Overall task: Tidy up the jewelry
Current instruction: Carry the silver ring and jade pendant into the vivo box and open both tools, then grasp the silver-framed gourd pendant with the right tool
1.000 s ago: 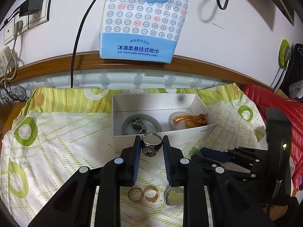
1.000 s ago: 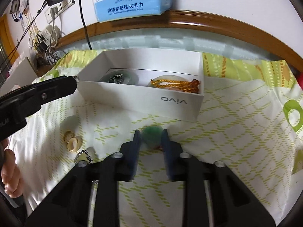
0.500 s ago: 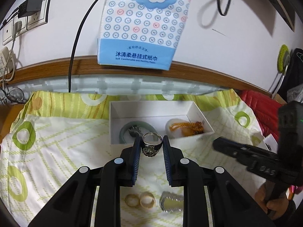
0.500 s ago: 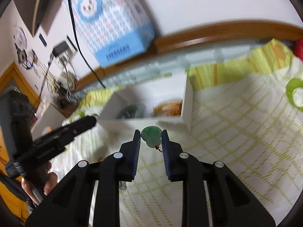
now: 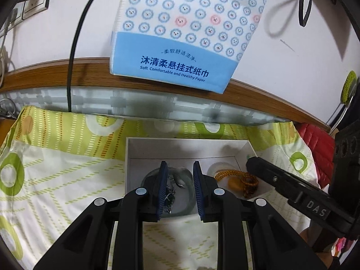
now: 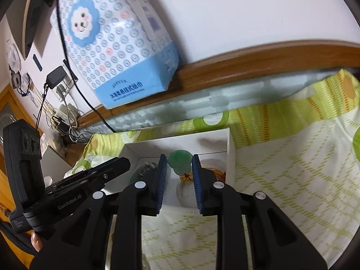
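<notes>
A white open box (image 5: 184, 149) lies on the green-patterned cloth. My left gripper (image 5: 178, 168) hangs over its left part, jaws apart and empty; beneath it lie a grey-green bangle (image 5: 189, 191) and a silver chain (image 5: 169, 193). An amber bead string (image 5: 238, 178) lies in the right part. My right gripper (image 6: 179, 160) is over the same box (image 6: 225, 140), shut on a green jade pendant (image 6: 181, 160). The left gripper also shows in the right wrist view (image 6: 101, 173), and the right gripper in the left wrist view (image 5: 281, 180).
A blue tissue pack (image 5: 180, 33) hangs on the wall above a wooden rail (image 5: 56, 72). A black cable (image 5: 74, 45) runs down the wall. Plugs and wires (image 6: 60, 112) crowd the left. A red cloth (image 5: 317, 141) lies at the right.
My left gripper moved forward over the box and no longer holds the silver ring. My right gripper carried the jade pendant over the box.
</notes>
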Demonstrator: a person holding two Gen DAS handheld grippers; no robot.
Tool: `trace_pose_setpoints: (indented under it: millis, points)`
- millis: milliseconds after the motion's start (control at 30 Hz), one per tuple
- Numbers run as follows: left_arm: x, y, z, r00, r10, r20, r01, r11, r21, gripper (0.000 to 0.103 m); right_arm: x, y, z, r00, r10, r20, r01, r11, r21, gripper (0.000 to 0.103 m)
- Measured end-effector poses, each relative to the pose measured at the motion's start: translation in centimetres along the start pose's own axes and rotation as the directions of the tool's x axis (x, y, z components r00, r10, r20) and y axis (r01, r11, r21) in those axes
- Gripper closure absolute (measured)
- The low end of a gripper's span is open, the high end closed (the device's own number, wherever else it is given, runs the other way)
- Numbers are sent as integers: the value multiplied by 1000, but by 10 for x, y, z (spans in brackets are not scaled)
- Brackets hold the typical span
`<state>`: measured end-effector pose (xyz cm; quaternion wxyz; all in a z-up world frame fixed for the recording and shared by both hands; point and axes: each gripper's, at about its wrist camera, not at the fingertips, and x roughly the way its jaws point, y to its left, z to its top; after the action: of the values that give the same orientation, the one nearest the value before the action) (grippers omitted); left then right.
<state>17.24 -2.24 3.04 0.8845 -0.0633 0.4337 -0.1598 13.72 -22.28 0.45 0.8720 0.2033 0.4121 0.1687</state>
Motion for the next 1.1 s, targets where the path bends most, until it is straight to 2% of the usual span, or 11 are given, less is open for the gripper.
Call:
trace_pose_setpoints:
  millis: [167,233,433,533,600,667,733,800,933,1000,1100]
  points:
    - [6,-1,-1,1000,2,-6,-2,1000,20,80,10,-2,1,1000,-3,-31,3,1000,-9,79]
    - [7,1,-1,1000,8,-9,-8,1000,13,78,11,-3,2,999,11,-33,-11,1000,-2,63]
    - [5,7,-3,1000,11,-3,-11,1000,-10,69,2,-3,4,1000,20,-3,-20,1000,7,61]
    - [1,8,-4,1000,29,11,-29,1000,-11,58,-1,-2,4,1000,16,8,-16,1000,6,61]
    - [-4,8,-4,998,52,28,-52,999,-12,45,-4,0,5,1000,11,16,-11,1000,2,61]
    - [-11,10,-4,996,74,47,-73,997,-14,39,-8,2,4,1000,8,26,-8,1000,2,57]
    - [-23,13,-5,992,103,74,-102,994,-27,33,-17,4,2,999,8,43,-9,1000,18,49]
    - [-35,16,-8,986,131,101,-126,991,-47,25,-25,6,-3,999,15,43,-16,999,28,47]
    - [-61,19,-28,979,168,117,-164,985,-47,19,-43,11,-17,999,-16,32,16,1000,7,40]
    - [-75,19,-44,972,196,129,-192,980,-43,14,-54,11,-28,999,-15,41,15,1000,17,35]
    - [-92,20,-72,968,212,133,-208,977,-46,11,-63,11,-47,999,-3,37,1,999,38,31]
